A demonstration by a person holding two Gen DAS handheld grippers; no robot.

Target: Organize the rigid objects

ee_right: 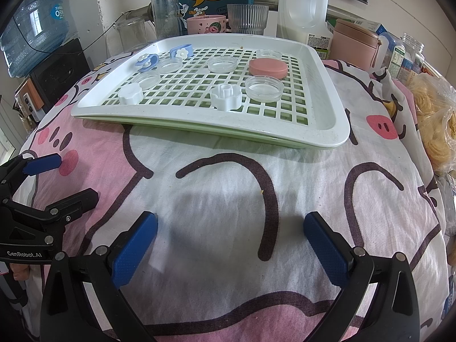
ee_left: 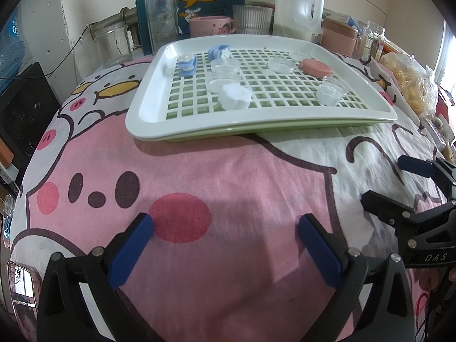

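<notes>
Both grippers hover low over the cloth (ee_right: 228,199), side by side, jaws spread wide and holding nothing: the left gripper (ee_left: 225,228) sits over the pink patch, the right gripper (ee_right: 230,228) over the white one. Ahead of both, well beyond the fingertips, lies the tray (ee_right: 327,131) with the loose pieces on its grid.

From the right gripper, the open white cap (ee_right: 226,96) and a clear dish (ee_right: 265,88) are nearest, straight ahead; the pink lid (ee_right: 268,68) lies just behind them. Ahead of the left gripper are the closed white cap (ee_left: 236,96), more clear dishes, and two blue clips (ee_left: 199,58) at the far corner.

Nothing looks sorted yet, so this seems the opening step: choosing a first piece. The next move calls for reaching forward over the tray's rim and coming down on a cap. The shallow dishes would likely be harder to pinch, being low and slick.
</notes>
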